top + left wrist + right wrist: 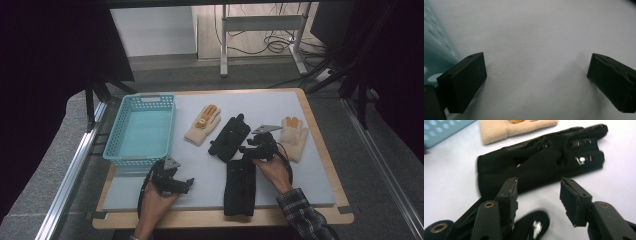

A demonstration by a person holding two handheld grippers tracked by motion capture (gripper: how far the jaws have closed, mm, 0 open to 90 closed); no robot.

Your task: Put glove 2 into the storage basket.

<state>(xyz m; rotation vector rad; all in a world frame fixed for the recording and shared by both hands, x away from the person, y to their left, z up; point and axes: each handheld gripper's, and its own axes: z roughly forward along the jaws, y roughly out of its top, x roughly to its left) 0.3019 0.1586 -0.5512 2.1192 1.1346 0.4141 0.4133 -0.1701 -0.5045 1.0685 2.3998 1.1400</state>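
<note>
The right hand-held gripper (537, 200) hovers with jaws spread and nothing between them just near of the black glove (541, 160) in the middle of the bench (300, 175), probably to pick it for the basket (142, 127), while the left hand-held gripper (536, 82) waits spread near that basket.

We see bare grey table (300, 175) front-right; teal plastic basket (142, 127) blocks left, black fabric gloves (230, 137) crowd centre.
</note>
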